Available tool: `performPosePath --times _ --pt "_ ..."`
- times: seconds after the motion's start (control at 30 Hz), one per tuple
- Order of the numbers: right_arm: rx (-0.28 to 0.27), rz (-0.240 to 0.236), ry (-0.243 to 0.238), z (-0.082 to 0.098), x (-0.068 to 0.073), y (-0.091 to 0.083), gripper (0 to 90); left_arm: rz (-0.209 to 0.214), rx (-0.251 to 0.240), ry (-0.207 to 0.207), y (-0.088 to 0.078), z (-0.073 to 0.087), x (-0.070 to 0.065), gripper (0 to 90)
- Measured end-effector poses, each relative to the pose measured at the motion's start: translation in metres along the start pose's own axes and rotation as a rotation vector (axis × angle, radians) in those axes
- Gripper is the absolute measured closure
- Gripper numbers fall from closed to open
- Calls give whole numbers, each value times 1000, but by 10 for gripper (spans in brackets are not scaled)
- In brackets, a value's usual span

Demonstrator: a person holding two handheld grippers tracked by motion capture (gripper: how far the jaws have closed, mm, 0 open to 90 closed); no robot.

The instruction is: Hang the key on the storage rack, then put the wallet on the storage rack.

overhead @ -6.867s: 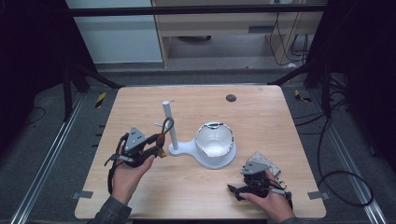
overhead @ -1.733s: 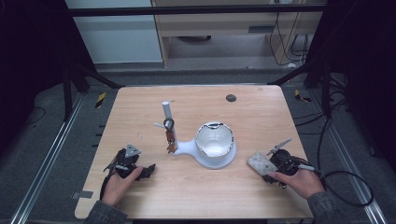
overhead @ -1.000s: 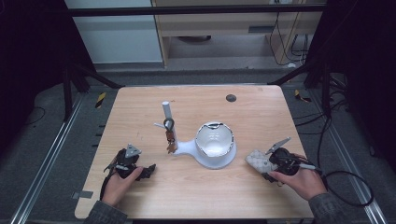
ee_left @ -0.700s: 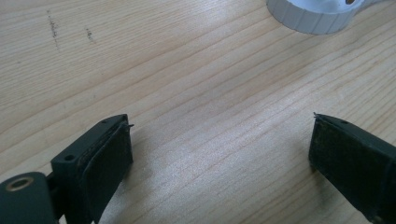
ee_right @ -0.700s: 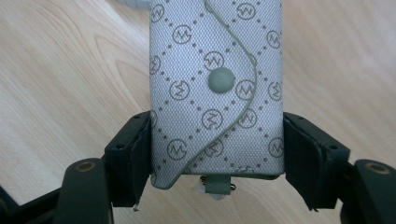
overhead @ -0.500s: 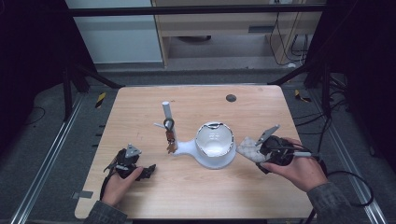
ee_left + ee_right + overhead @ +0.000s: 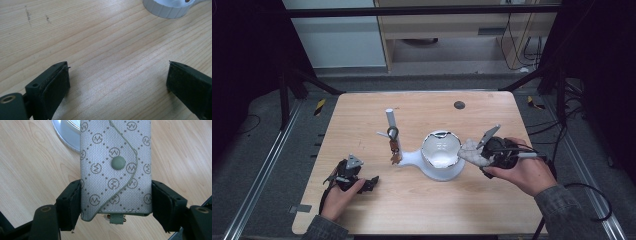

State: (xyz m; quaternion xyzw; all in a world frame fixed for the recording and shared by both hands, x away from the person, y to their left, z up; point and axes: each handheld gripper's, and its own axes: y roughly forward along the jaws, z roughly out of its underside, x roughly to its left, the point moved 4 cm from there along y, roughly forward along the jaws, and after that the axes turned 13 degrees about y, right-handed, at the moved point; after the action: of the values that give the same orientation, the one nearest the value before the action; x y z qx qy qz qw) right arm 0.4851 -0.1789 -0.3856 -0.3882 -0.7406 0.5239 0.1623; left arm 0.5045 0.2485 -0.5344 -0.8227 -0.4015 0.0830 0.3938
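The pale wooden table (image 7: 422,210) runs under everything, and its near edge is cut off at the bottom of the high view, as are the person's forearms. On it sits a white plastic stand with a round ribbed base and a thin upright post (image 7: 390,120); in the left gripper view its base (image 7: 170,8) is cropped by the top edge, and in the right gripper view a curved slice of it (image 7: 65,135) shows before the held thing covers the rest. A white bowl-shaped cup with a dark rim (image 7: 441,148) stands on that base, its inside too washed out to read. From a peg on the post hangs a small brown and metal trinket (image 7: 394,150), too small to make out. The right gripper (image 7: 484,154), held just right of the cup and above the table, has its jaws clamped on both long sides of a grey woven key pouch with a diamond monogram pattern and a round snap button (image 7: 116,167); the pouch's far end runs off the top of that view, and a small tab and a bit of metal peek out at its near end. The left gripper (image 7: 362,182) rests near the front left corner, its jaws spread wide with bare wood between them, holding nothing. A small dark round spot (image 7: 459,105) lies near the far edge, unclear in kind.
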Motion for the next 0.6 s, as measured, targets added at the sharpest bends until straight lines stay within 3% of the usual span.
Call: performPosePath --times 0.6 --pt "30 4 -66 -24 9 -3 304 -1 -5 -1 0 0 -1 36"
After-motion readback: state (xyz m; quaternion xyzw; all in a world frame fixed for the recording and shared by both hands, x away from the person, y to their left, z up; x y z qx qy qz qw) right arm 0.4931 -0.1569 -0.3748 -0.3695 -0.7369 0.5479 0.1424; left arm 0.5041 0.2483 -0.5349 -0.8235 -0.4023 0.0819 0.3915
